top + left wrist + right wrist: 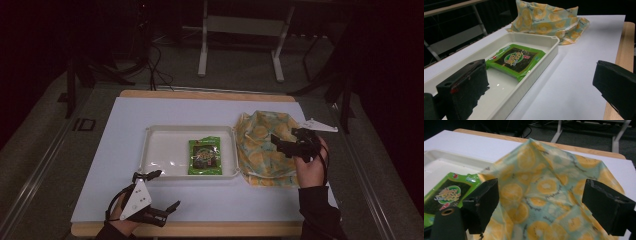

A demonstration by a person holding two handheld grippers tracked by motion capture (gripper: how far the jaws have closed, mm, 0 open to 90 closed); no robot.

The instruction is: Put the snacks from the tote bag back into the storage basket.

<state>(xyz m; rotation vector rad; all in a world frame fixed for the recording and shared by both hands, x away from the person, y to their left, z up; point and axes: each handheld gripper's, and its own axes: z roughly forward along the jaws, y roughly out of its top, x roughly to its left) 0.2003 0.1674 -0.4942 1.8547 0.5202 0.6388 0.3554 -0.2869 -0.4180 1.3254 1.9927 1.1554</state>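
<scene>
White table [125, 200]: snack packet [205, 156] lengthwise, seemingly top away.

Cloth bag [263, 146]: pale blue-green, printed with yellow-orange citrus slices, white drawstring. Snack packet [205, 156]: bright green border, dark centre panel, small red mark. Tray [155, 150]: glossy white. Table cover [125, 125]: plain white over a light wood edge. Gripper jaws: black.

Packet [205, 157] lies in tray [155, 150]; bag [262, 147] just right of tray

Dark sleeves; each black gripper [156, 189] carries a grey three-cornered plate and cable.
</scene>
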